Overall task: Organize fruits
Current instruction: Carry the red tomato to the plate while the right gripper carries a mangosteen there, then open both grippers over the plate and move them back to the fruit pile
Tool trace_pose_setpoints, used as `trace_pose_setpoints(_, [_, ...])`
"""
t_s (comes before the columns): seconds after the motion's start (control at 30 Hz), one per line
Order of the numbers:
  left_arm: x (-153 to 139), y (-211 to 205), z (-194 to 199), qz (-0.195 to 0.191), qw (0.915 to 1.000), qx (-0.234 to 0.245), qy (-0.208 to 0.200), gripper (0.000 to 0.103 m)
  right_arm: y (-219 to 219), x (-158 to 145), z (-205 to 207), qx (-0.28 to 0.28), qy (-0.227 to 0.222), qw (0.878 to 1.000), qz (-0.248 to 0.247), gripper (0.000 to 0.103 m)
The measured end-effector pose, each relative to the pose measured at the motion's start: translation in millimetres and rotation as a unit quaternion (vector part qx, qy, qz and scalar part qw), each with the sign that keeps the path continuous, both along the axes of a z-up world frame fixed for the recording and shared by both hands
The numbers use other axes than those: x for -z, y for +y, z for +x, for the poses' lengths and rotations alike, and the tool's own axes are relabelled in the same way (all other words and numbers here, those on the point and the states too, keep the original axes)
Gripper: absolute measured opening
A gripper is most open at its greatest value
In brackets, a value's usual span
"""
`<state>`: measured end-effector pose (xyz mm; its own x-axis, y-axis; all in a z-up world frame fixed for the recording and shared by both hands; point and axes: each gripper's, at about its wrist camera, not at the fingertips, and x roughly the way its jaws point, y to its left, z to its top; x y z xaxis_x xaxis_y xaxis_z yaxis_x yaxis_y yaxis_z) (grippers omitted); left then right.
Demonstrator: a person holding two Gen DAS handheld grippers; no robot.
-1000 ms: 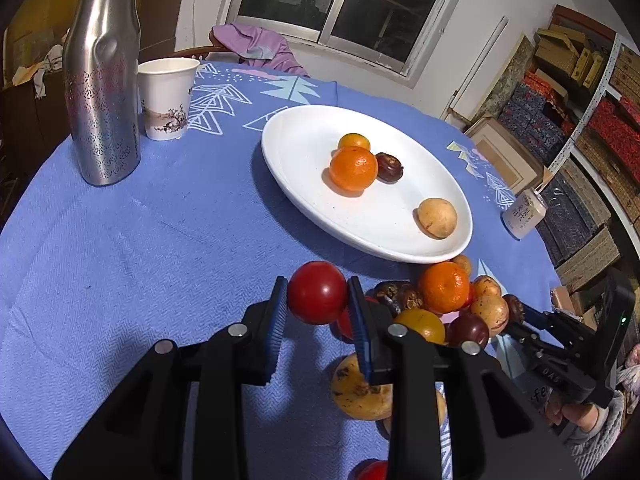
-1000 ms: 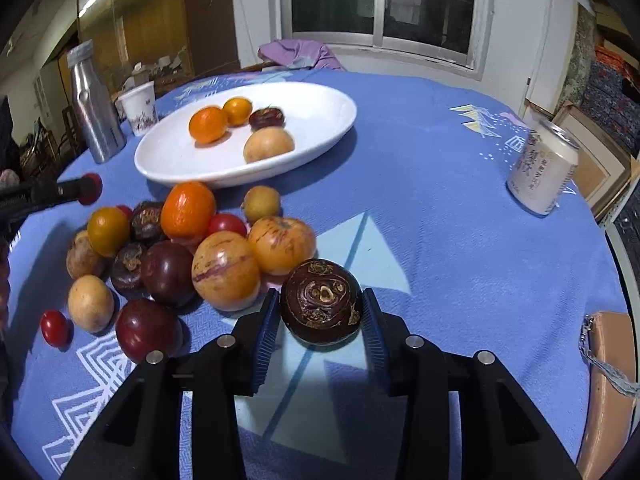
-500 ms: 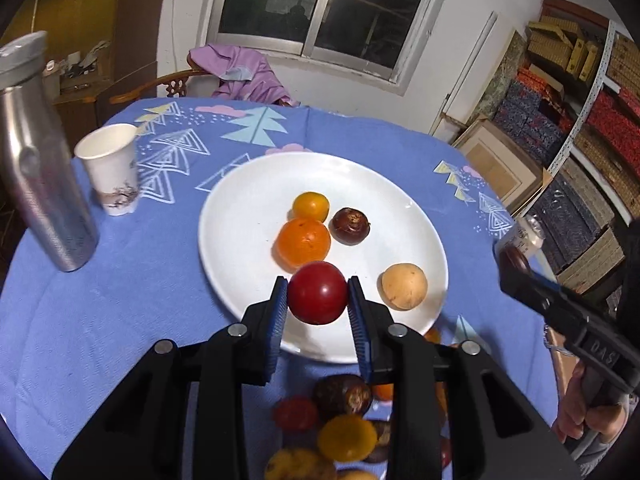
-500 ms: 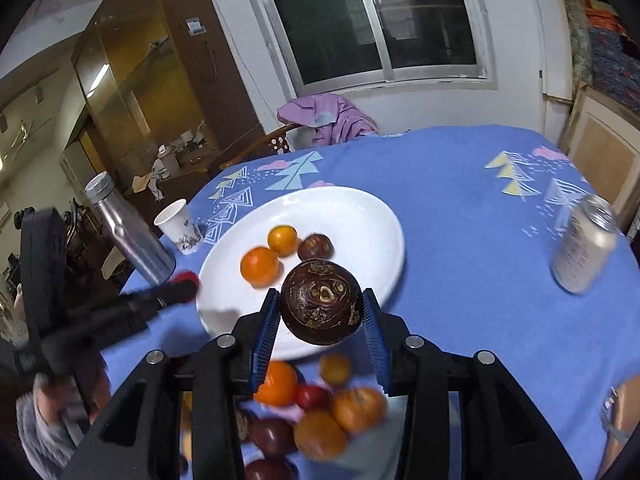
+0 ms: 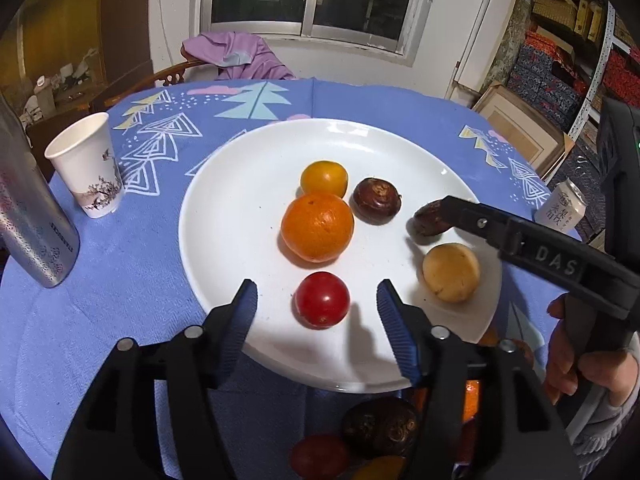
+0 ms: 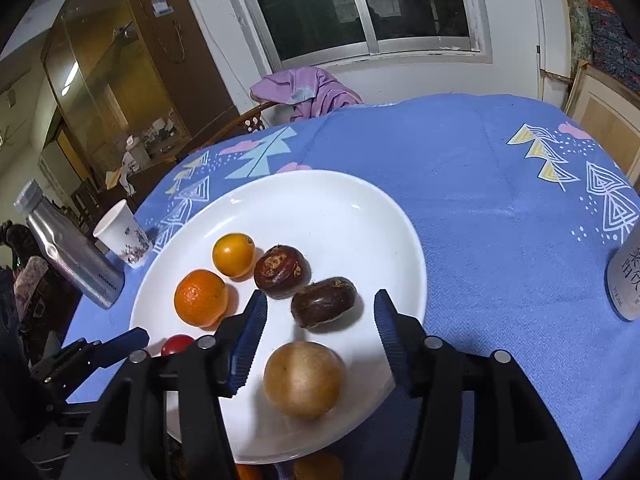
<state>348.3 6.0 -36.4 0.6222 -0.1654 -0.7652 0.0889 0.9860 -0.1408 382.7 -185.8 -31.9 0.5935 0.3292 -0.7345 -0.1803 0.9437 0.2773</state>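
Note:
A white plate (image 5: 224, 216) (image 6: 360, 208) sits on the blue tablecloth. On it lie an orange (image 5: 317, 227), a small yellow-orange fruit (image 5: 324, 179), a dark brown fruit (image 5: 376, 201), a tan fruit (image 5: 451, 272) and a red tomato (image 5: 322, 299). My left gripper (image 5: 318, 312) is open around the tomato, which rests on the plate. My right gripper (image 6: 320, 320) is open over the plate, with a second dark brown fruit (image 6: 324, 308) lying free between its fingers. Loose fruits (image 5: 380, 424) lie below the plate's near rim.
A steel bottle (image 5: 32, 224) and a paper cup (image 5: 86, 166) stand left of the plate. A drink can (image 5: 562, 208) (image 6: 628, 276) stands to the right. A chair with purple cloth (image 5: 236, 56) is behind the table.
Both grippers have lowered to the plate and opened. The left one has let go of the red tomato and the right one of the dark brown fruit; both fruits now rest on the plate.

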Motion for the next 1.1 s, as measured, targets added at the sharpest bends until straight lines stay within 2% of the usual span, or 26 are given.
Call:
trace_pose_setpoints(0.1, [-6.3,6.4,-6.3,-0.009,0.9999,-0.003,-0.005,0.062,-5.6,-14.1,-5.4,0.002,-0.011,1.000,0.014,0.056])
trace_pose_setpoints(0.17, [-11.6,11.8,-13.7,-0.011,0.9998,-0.007,-0.011,0.069,-9.3,-31.4,-16.7,0.002,-0.026,0.999,0.024,0.056])
trace_pose_setpoints(0.23, [-19.2,19.5,-25.0,-0.013,0.9994,-0.019,-0.025,0.083,-13.3,-50.3,-35.5,-0.002,-0.040,0.999,0.035,0.062])
trace_pose_setpoints(0.3, [-24.9,26.5,-36.4,-0.014,0.9988,-0.029,-0.036,0.089,-18.4,-66.0,-57.7,-0.005,-0.057,0.998,0.040,0.072])
trace_pose_setpoints(0.4, [-25.1,37.6,-60.3,-0.020,0.9984,-0.037,-0.038,0.093,-26.1,-79.0,-102.7,-0.009,-0.089,0.996,0.030,0.079])
trace_pose_setpoints(0.53, [-13.7,50.4,-98.7,-0.015,0.9980,-0.049,-0.038,0.096,-44.3,-60.5,-149.0,-0.010,-0.091,0.995,0.028,0.086])
trace_pose_setpoints(0.63, [-6.6,56.6,-120.9,-0.022,0.9976,-0.055,-0.036,0.097,-62.0,-37.0,-162.6,0.010,-0.060,0.998,0.030,0.086])
trace_pose_setpoints(0.77, [-5.7,51.6,-133.0,-0.041,0.9972,-0.040,-0.047,0.097,-88.6,-23.0,-157.0,0.048,-0.019,0.994,0.098,0.086])
trace_pose_setpoints(0.83, [-9.9,39.4,-138.4,-0.026,0.9970,-0.025,-0.069,0.097,-99.3,-20.5,-154.1,0.058,-0.006,0.990,0.129,0.086])
trace_pose_setpoints(0.93, [-14.7,12.6,-145.4,0.024,0.9949,0.005,-0.097,0.097,-107.6,-21.1,-153.5,0.069,-0.004,0.987,0.144,0.086])
trace_pose_setpoints(1.03, [-13.6,-16.2,-150.7,0.075,0.9903,0.033,-0.113,0.097,-110.5,-26.1,-155.9,0.070,-0.013,0.986,0.152,0.086])
trace_pose_setpoints(1.1, [-11.0,-29.2,-152.6,0.093,0.9877,0.052,-0.115,0.097,-110.8,-28.6,-157.5,0.069,-0.018,0.986,0.154,0.088])
